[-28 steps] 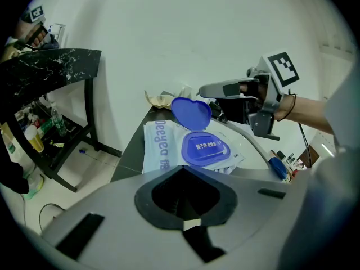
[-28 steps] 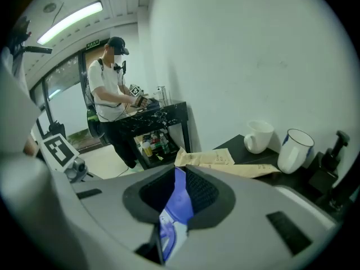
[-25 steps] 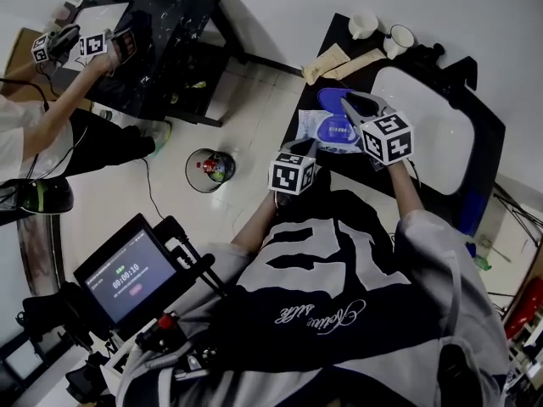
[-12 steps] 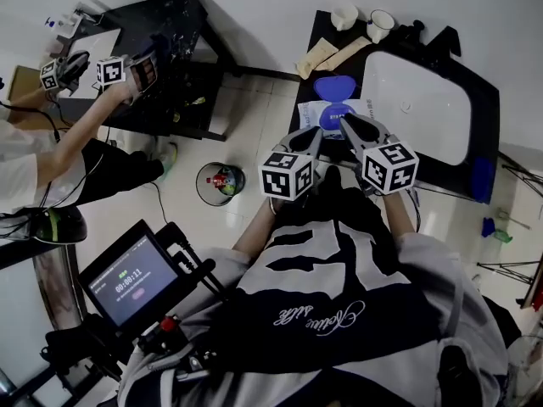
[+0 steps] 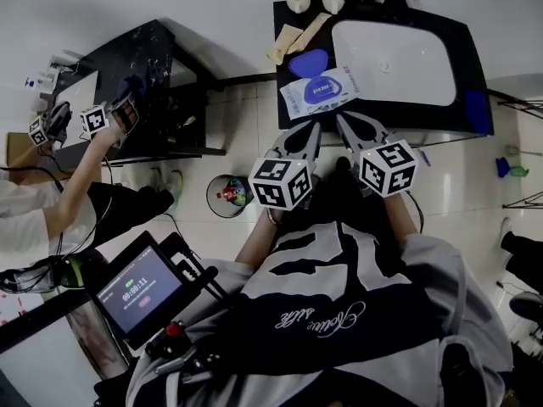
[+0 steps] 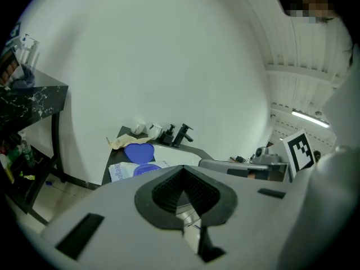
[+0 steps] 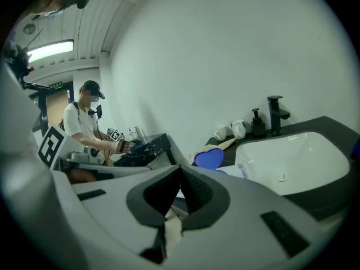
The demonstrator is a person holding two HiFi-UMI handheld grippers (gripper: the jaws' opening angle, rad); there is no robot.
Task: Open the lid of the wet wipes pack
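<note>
Lid of the wet wipes pack, twelve o'clock, looks already open; left hand-held gripper and right hand-held gripper closed, empty.

The small screen on the stand beside the person shows white clock numbers that look like 00:00:11. The dark shirt has curly white writing across it, but the letters are too loopy to read. The wet wipes pack on the black tabletop has blue print on its top, and that print is too tiny to read in any view.
</note>
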